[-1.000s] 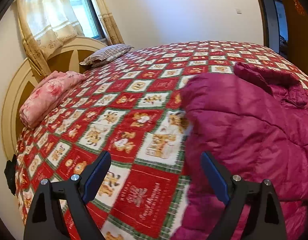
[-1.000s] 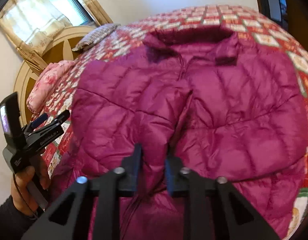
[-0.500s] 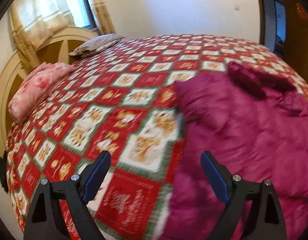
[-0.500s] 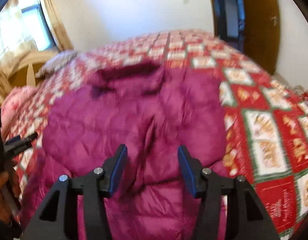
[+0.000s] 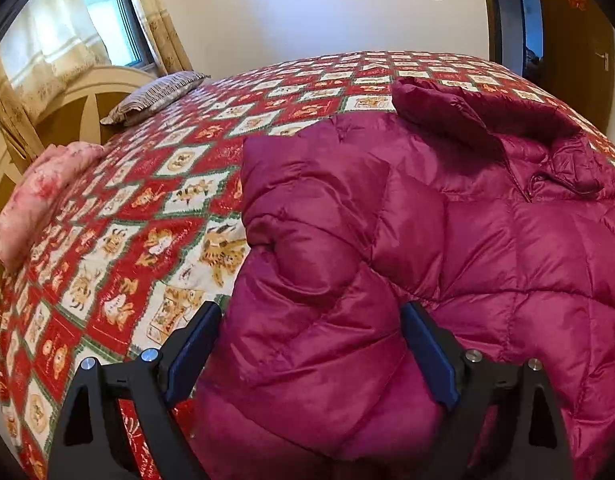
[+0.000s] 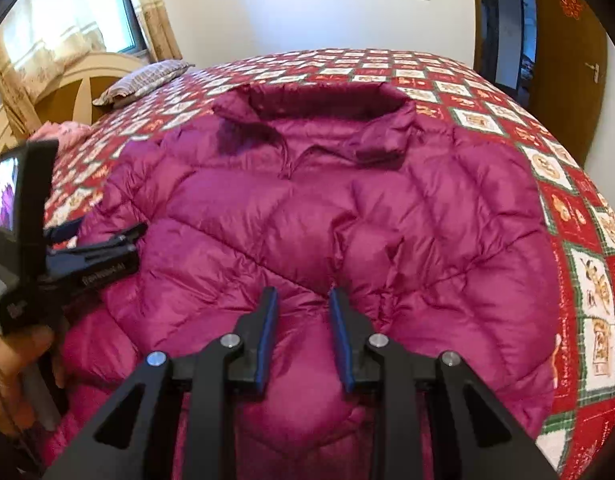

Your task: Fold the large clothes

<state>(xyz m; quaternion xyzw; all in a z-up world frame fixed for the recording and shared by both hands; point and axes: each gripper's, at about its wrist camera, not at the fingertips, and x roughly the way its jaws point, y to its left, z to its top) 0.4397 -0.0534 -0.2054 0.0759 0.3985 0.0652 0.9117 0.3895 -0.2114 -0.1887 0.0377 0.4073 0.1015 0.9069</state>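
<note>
A magenta quilted puffer jacket [image 6: 347,216] lies front-up on the bed, collar toward the far side. In the left wrist view its left sleeve [image 5: 315,304] bulges up between the wide-open fingers of my left gripper [image 5: 307,344], which are not closed on it. My left gripper also shows in the right wrist view [image 6: 107,248], at the jacket's left edge. My right gripper [image 6: 303,332] hovers over the jacket's lower middle, near the front zip line, its jaws partly open and holding nothing.
The bed carries a red, white and green patchwork quilt [image 5: 155,216]. A folded pink blanket [image 5: 35,208] and a striped pillow [image 5: 151,96] lie by the cream headboard [image 5: 67,96]. A window with curtains is at far left. A wooden door [image 6: 563,60] stands at right.
My right gripper let go of the jacket's middle and opened partly. My left gripper moved right, so the sleeve now sits between its open fingers.
</note>
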